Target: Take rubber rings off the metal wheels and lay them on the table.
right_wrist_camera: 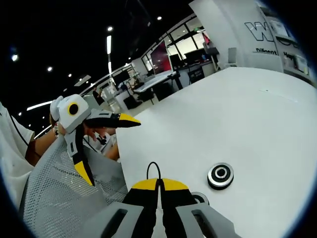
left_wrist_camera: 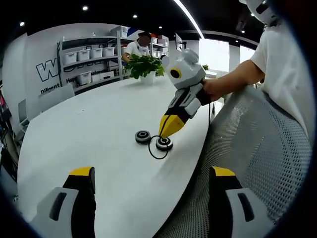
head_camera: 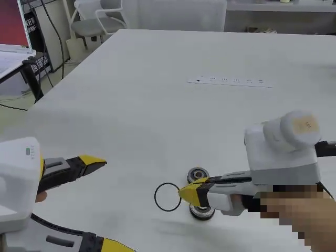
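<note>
A loose black rubber ring (head_camera: 167, 197) lies flat on the white table (head_camera: 157, 105). My right gripper (head_camera: 185, 193) is shut, its yellow tips at the ring's right edge; in the right gripper view the ring (right_wrist_camera: 153, 169) comes out from between the closed tips (right_wrist_camera: 158, 182). One metal wheel (head_camera: 198, 174) stands just beyond the gripper, and a second wheel (head_camera: 201, 212) is partly hidden under it. My left gripper (head_camera: 115, 205) hovers open to the left, well apart from the ring. From its own view (left_wrist_camera: 152, 173) both wheels (left_wrist_camera: 143, 137) (left_wrist_camera: 164, 144) are visible.
A flush power strip (head_camera: 229, 81) is set into the table farther back. Chairs (head_camera: 100, 21) stand past the far left corner. A potted plant (left_wrist_camera: 146, 65) sits at the table's far end. A mesh chair back (left_wrist_camera: 257, 148) is close by the near table edge.
</note>
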`<move>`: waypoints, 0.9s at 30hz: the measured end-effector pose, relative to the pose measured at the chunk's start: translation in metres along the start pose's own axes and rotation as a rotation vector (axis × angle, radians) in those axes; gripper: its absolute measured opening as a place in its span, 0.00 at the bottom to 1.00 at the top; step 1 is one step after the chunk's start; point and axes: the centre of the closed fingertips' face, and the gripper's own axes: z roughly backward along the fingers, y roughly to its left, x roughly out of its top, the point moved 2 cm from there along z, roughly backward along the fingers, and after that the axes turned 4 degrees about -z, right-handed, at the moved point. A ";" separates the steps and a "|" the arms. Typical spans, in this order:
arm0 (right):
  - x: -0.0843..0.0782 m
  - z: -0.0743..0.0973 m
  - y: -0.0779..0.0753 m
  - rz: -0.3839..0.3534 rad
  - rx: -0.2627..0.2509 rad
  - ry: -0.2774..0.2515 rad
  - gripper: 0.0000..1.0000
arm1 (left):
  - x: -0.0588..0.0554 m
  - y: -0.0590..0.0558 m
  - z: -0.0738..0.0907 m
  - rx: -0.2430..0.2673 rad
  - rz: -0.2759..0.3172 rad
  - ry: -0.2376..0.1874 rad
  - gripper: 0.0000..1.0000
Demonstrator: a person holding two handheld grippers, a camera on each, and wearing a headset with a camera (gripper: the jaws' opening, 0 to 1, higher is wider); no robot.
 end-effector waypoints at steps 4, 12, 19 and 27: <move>-0.010 -0.006 0.001 0.044 -0.009 0.048 0.00 | 0.000 0.000 0.000 -0.001 0.002 0.000 0.93; -0.022 -0.014 -0.007 0.095 -0.057 0.093 0.00 | 0.000 -0.001 0.000 -0.004 0.005 -0.004 0.92; -0.021 -0.016 -0.012 0.182 -0.095 0.109 0.05 | 0.000 -0.001 0.000 -0.006 0.006 -0.005 0.91; -0.024 -0.019 -0.011 0.243 -0.095 0.135 0.16 | 0.000 -0.002 0.000 -0.006 0.007 -0.005 0.89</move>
